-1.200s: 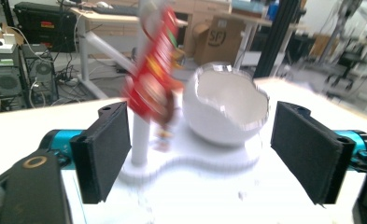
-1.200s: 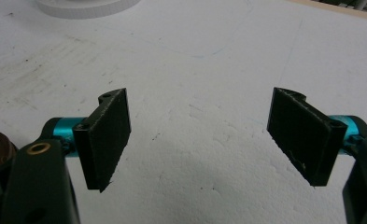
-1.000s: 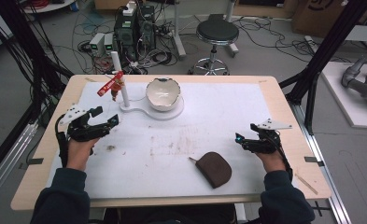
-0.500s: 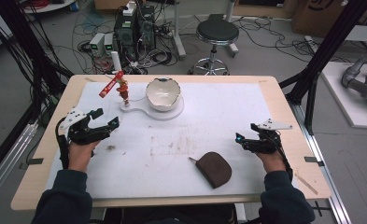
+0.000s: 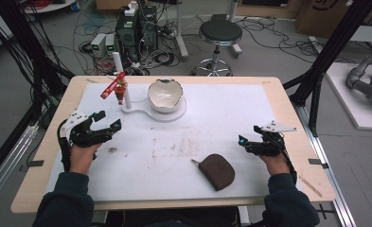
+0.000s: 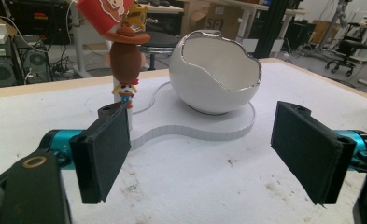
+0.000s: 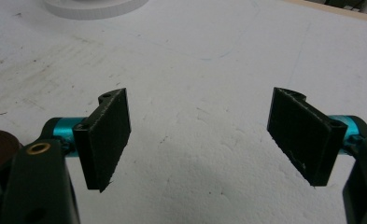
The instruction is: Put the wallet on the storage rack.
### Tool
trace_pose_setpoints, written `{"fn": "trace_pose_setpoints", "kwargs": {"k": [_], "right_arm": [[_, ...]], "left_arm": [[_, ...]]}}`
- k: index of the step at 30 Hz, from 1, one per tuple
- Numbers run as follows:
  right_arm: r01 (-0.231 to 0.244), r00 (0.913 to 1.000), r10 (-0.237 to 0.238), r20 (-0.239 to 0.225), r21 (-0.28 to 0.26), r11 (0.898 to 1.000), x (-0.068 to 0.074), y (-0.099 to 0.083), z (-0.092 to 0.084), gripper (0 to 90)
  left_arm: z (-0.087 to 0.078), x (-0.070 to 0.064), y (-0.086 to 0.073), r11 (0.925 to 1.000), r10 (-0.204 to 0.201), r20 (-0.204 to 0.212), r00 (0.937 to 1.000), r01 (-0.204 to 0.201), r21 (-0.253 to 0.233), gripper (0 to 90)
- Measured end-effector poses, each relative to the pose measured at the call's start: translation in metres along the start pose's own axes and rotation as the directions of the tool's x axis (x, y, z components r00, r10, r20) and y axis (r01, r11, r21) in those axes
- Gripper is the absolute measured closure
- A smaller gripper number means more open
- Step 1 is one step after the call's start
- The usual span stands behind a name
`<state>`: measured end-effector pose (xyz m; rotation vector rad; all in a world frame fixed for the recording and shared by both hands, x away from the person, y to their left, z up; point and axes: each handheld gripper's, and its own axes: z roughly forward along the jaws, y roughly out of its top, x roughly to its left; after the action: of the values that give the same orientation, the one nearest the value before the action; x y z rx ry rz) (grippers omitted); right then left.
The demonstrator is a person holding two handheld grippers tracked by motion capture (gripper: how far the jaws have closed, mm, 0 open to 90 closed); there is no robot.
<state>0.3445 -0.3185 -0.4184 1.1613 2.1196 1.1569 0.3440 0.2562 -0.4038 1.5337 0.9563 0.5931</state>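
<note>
Nothing grabbed yet: left gripper (image 5: 109,126) hovers with jaws spread wide and empty at the left of the white mat (image 5: 231,113), aimed at the cowboy figurine (image 6: 125,65) standing on the left end of the white base (image 6: 195,133), just beside the eggshell bowl (image 6: 216,74) at far centre. Right gripper (image 5: 247,142) is also released and empty at the right, brown pouch (image 5: 217,171) lying untouched near centre. Judging by this, work is at the start, with reach and grasp both left.
</note>
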Motion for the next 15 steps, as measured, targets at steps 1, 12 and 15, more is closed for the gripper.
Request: {"fn": "trace_pose_setpoints", "kwargs": {"k": [1, 12, 15], "right_arm": [[0.005, 1.0000, -0.005, -0.001, -0.001, 1.000, 0.001, 0.000, 0.000, 21.7], [0.060, 0.9863, -0.054, -0.156, 0.032, 0.998, 0.025, 0.001, -0.002, 21.7], [0.077, 0.9711, -0.065, -0.229, 0.043, 0.996, 0.035, 0.002, -0.001, 21.7]], "left_arm": [[0.000, 0.000, 0.000, 1.0000, 0.000, 0.000, 1.0000, 0.000, -0.002, 19.7], [0.003, -0.002, -0.002, 0.9998, 0.000, 0.011, 0.9999, 0.000, 0.022, 19.7], [0.003, -0.005, -0.003, 0.9997, 0.002, 0.021, 0.9998, -0.002, 0.023, 19.9]]}}
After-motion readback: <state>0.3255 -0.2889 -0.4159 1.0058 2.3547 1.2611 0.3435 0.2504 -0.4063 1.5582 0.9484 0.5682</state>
